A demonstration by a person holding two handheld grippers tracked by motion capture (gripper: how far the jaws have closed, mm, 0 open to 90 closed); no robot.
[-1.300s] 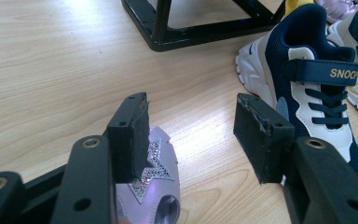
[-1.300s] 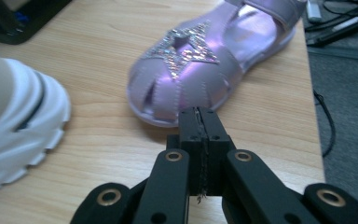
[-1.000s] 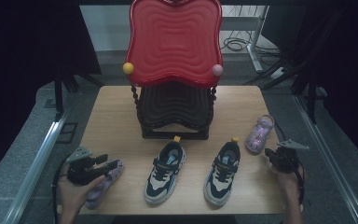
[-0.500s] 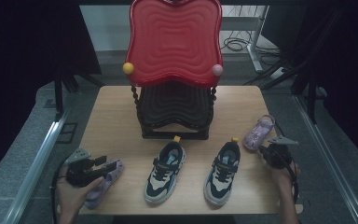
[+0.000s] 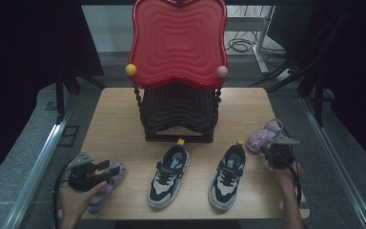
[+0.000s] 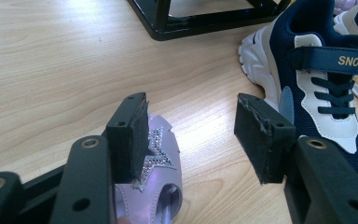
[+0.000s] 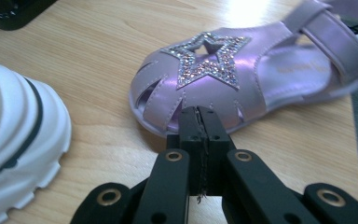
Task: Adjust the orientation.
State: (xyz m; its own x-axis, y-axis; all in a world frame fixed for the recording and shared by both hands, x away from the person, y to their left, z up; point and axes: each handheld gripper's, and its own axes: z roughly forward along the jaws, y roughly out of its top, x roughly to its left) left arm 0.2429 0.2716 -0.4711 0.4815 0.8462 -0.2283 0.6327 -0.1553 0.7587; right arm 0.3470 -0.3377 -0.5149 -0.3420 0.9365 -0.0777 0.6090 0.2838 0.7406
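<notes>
Two lilac sandals with glitter stars lie on the wooden table (image 5: 119,119). One sandal (image 5: 104,187) (image 6: 156,186) is at the front left, under my left gripper (image 5: 106,168) (image 6: 191,121), which is open. Its left pad (image 6: 137,135) hangs over the sandal's toe, and bare wood shows between the pads. The other sandal (image 5: 264,136) (image 7: 242,79) lies at the right. My right gripper (image 5: 269,151) (image 7: 199,114) is shut with nothing in it, its tips right at that sandal's toe edge.
A pair of navy-and-white sneakers (image 5: 169,174) (image 5: 227,174) stands side by side at the front middle; the left one (image 6: 317,79) is close to my left gripper's right jaw. A tiered rack with a red top (image 5: 178,47) and black lower shelves (image 5: 178,114) stands behind them.
My right gripper has slid left and a little forward, up to the toe of the right sandal. The left gripper and both sandals have stayed put.
</notes>
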